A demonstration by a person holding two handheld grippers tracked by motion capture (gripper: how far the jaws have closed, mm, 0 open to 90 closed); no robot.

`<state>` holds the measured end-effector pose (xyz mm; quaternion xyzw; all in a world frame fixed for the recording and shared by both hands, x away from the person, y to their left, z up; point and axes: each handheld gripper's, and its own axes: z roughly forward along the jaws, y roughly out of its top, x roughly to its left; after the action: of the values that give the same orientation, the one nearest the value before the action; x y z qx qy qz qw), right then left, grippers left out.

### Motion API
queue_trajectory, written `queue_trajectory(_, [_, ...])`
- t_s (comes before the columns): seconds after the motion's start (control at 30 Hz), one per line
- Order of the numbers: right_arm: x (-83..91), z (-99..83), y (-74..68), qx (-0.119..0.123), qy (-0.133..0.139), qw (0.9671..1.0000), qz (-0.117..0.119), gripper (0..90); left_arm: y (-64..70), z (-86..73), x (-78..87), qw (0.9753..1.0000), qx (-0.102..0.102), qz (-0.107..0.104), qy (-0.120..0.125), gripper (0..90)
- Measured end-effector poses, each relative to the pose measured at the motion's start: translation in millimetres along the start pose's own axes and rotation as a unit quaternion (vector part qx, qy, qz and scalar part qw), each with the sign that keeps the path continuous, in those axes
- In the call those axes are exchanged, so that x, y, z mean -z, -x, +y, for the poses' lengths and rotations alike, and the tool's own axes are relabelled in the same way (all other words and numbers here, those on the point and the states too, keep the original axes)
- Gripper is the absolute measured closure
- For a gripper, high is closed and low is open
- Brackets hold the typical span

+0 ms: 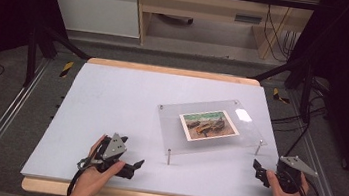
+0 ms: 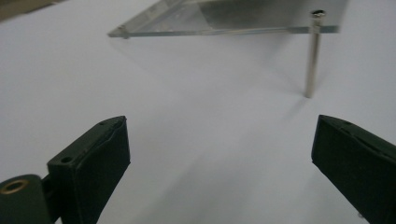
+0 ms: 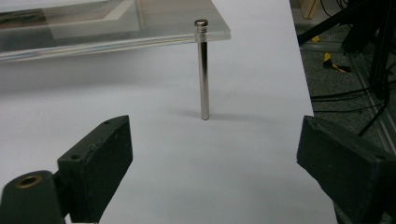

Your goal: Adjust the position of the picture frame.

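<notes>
**A:** What is on the counter (image 1: 111, 100)?

**B:** A big clear frame (image 1: 209, 127). It sits right of the middle of the counter. It stands on thin metal legs, like a tiny table. A small picture (image 1: 208, 125) lies flat inside it.

**A:** Has any work started on it?

**B:** I don't think so. Nothing touches the frame. The picture sits inside, and every leg I can see stands up straight. So it looks like all the work is still left.

**A:** Where are the hands?

**B:** Both are low, at the near edge of the counter. The left gripper (image 1: 129, 165) lies near the front left, away from the frame. It points to the right, toward the near leg (image 2: 312, 56).

**A:** And the other?

**B:** The right gripper (image 1: 259, 171) is at the front right edge. It points at the right front leg (image 3: 203, 70). That leg is near, but not touched.

**A:** Are the jaws closed?

**B:** No. Both pairs are spread wide. There is nothing between them, just bare counter.

**A:** So what comes next?

**B:** My guess is each hand must move in to the frame. I can't tell more.
</notes>
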<state>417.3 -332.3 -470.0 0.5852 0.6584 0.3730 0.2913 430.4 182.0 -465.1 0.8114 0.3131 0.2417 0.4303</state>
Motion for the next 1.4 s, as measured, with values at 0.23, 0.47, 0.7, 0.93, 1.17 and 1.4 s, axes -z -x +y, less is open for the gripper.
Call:
queue_trajectory(0.23, [6.8, -5.2, -11.9, 0.04, 0.008, 0.9991, -0.011, 20.7, 1.1, -4.9, -2.7, 0.9998, -0.01, 0.017, -0.006, 4.4])
queue_trajectory(0.47, [13.6, -9.4, -19.7, 0.069, 0.026, 0.9971, -0.02, 22.5, 17.2, -3.0, -6.5, 0.9999, 0.004, -0.009, 0.003, 4.1])
queue_trajectory(0.7, [9.0, -10.9, -15.7, 0.067, 0.017, 0.9976, 0.008, 22.5, 31.1, 1.3, -8.2, 0.9992, 0.019, -0.027, 0.022, 5.4])
queue_trajectory(0.93, [1.8, -7.6, -17.6, 0.076, 0.023, 0.9968, 0.001, 21.7, 48.2, 4.6, -14.2, 0.9989, -0.005, -0.041, 0.022, 5.6])
queue_trajectory(1.17, [-18.0, 6.0, -7.0, 0.063, 0.015, 0.9978, -0.015, 32.7, 64.5, 8.2, -24.8, 0.9983, -0.004, -0.056, 0.014, 6.8])
queue_trajectory(1.4, [-38.7, 18.6, 0.6, 0.07, 0.018, 0.9974, 0.0, 48.8, 77.0, 13.0, -32.4, 0.9978, 0.007, -0.065, 0.013, 17.8])
